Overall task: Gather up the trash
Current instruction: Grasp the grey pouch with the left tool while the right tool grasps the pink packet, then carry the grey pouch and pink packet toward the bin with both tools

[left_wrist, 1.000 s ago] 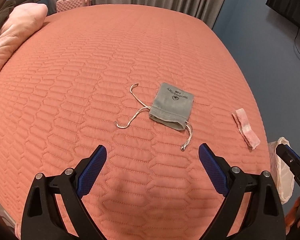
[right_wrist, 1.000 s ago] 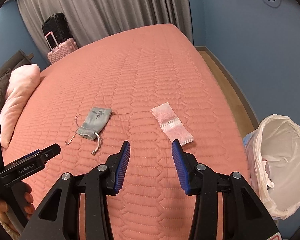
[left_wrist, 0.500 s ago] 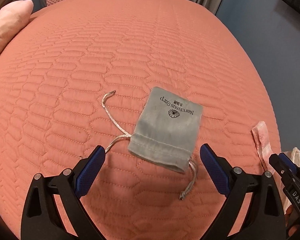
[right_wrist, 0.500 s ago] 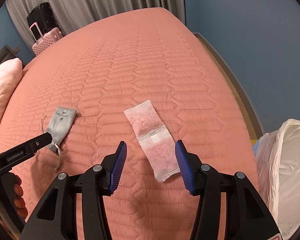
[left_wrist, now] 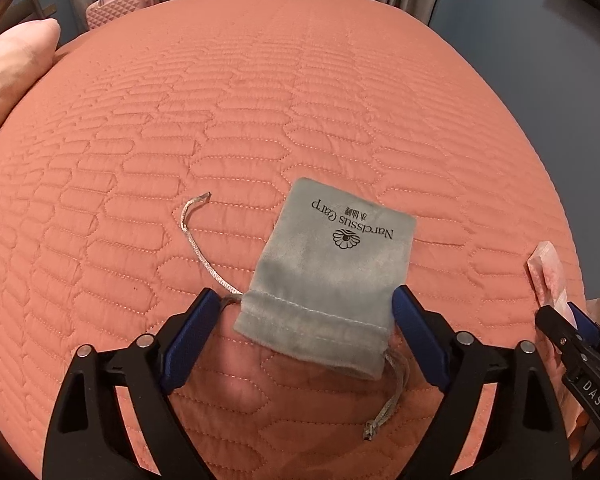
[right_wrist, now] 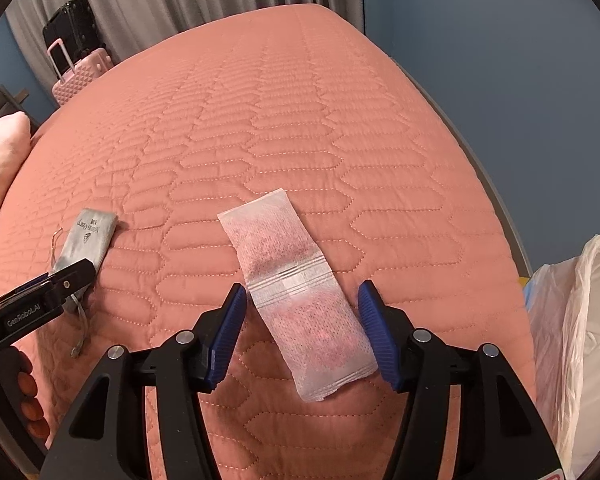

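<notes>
While our left gripper (left_wrist: 304, 308) straddles the grey "Narcissus Garp" pouch (left_wrist: 332, 268) spread wide, our right gripper (right_wrist: 302, 304) – "GenRobot.AI" on its mate – gapes around the pink sachet (right_wrist: 296, 284).

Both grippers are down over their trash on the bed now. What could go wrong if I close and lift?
The left gripper may catch the grey pouch only by its thin edges, or snag the drawstring. The right gripper straddles a flat, angled sachet; its pads could pinch the quilt instead.

Grey drawstring pouch (left_wrist: 332, 276) lying flat on bedspread, pink-filled sachet (right_wrist: 296, 292) flat beside it
</notes>
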